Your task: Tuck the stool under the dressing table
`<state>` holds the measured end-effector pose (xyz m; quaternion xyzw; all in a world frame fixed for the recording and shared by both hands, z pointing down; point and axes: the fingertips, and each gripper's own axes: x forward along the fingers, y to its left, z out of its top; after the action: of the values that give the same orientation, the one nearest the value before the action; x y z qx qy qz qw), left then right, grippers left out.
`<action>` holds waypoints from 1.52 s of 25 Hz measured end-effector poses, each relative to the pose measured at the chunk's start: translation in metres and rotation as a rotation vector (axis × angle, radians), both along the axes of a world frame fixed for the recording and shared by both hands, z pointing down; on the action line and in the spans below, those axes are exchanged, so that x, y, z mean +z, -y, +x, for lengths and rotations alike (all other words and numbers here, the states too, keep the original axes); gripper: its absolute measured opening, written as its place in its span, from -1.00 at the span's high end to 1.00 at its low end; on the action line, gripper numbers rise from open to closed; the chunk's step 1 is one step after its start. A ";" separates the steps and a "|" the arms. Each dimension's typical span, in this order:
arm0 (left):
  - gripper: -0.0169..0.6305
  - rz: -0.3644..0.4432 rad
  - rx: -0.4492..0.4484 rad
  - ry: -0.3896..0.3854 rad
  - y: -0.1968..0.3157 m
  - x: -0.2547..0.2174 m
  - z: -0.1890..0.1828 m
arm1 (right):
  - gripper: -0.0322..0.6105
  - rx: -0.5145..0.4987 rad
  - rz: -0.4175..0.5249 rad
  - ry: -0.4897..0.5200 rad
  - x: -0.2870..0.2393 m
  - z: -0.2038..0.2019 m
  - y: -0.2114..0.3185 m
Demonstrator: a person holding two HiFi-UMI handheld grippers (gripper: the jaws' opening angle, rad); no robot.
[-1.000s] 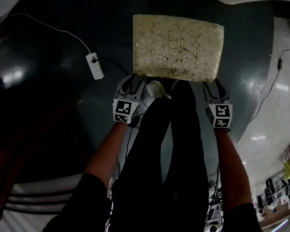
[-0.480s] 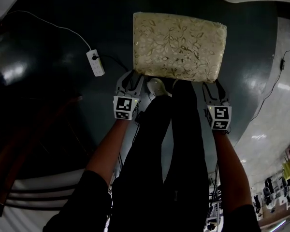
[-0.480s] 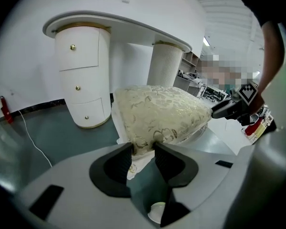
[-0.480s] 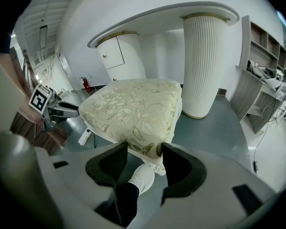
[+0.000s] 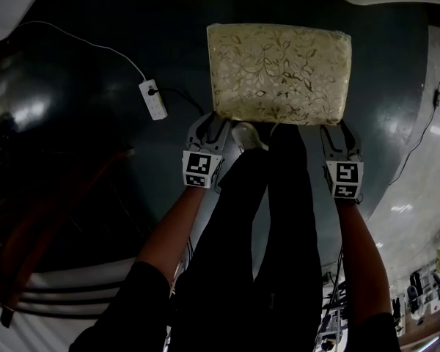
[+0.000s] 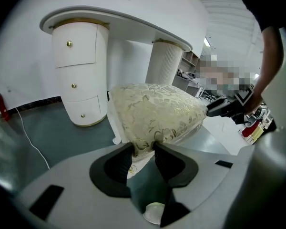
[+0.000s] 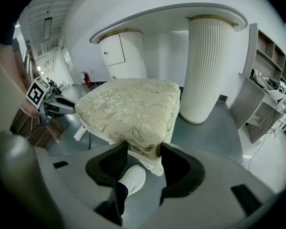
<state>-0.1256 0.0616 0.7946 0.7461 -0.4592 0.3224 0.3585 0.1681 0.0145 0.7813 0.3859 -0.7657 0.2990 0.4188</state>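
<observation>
Left tongs [image 5: 214,123] are closing on the near left corner of the stool [image 5: 279,72]. The left gripper view shows that corner of the cushion filling the gap between the two black jaws [image 6: 143,149], with the fabric touching both. Right tongs [image 5: 339,129] hold the near right corner in the same way. There the gold-patterned fabric is pinched between the pads, at a wide setting [image 7: 144,151].

Each tool carries a cube with black-and-white square markers, and these are the only printed patterns that can be made out.

The stool is rectangular, with a cream cushion in a gold leaf pattern. It stands on the dark floor [image 5: 81,64], directly beyond the person's legs, with a white shoe [image 5: 247,134] just beside its near edge. The dressing table [image 7: 167,15] lies on its far side, and dark floor shows between the two. The stool faces the opening between the drawer pedestal [image 6: 81,75] on the left and the ribbed column [image 7: 207,66] on the right.

The pedestal has three drawer fronts with gold knobs, all shut, so their contents are hidden.

A white power strip [image 5: 153,99] lies on the floor to the left of the stool. One black plug is inserted in it and a white cable runs off to the far left. A red fire extinguisher [image 6: 0,112] stands against the far wall.
</observation>
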 end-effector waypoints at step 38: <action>0.48 0.147 -0.056 0.065 0.010 0.011 -0.011 | 0.19 0.117 0.242 0.128 0.021 -0.008 -0.015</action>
<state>-0.1363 0.0514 0.8060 0.7464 -0.5135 0.3020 0.2966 0.1602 0.0297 0.8023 0.4575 -0.7975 0.2524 0.3016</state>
